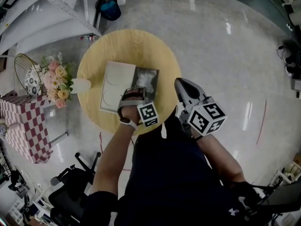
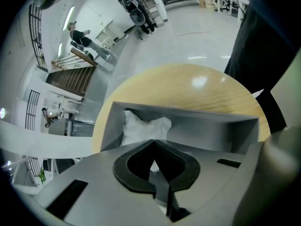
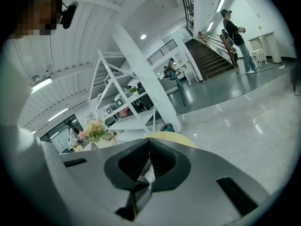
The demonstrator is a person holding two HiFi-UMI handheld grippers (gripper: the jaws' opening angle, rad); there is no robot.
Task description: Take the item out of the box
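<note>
An open grey box (image 1: 155,74) sits on a round wooden table (image 1: 127,46), and its white lid (image 1: 115,86) lies flat against its left side. A crumpled white wrapped item (image 1: 146,80) lies inside the box. My left gripper (image 1: 134,94) hovers over the box's near edge with its jaws shut and nothing between them. In the left gripper view the item (image 2: 141,125) rests against the far left corner of the box (image 2: 211,126), just beyond the left gripper (image 2: 153,142). My right gripper (image 1: 181,84) is raised by the table's right edge, shut and empty; its tips (image 3: 149,140) meet.
A bouquet of flowers (image 1: 56,81) stands left of the table, next to a red checkered cloth (image 1: 26,121). A blue bin (image 1: 109,7) sits beyond the table by white stair framing. A black office chair (image 1: 70,192) stands at the lower left. A glossy floor surrounds the table.
</note>
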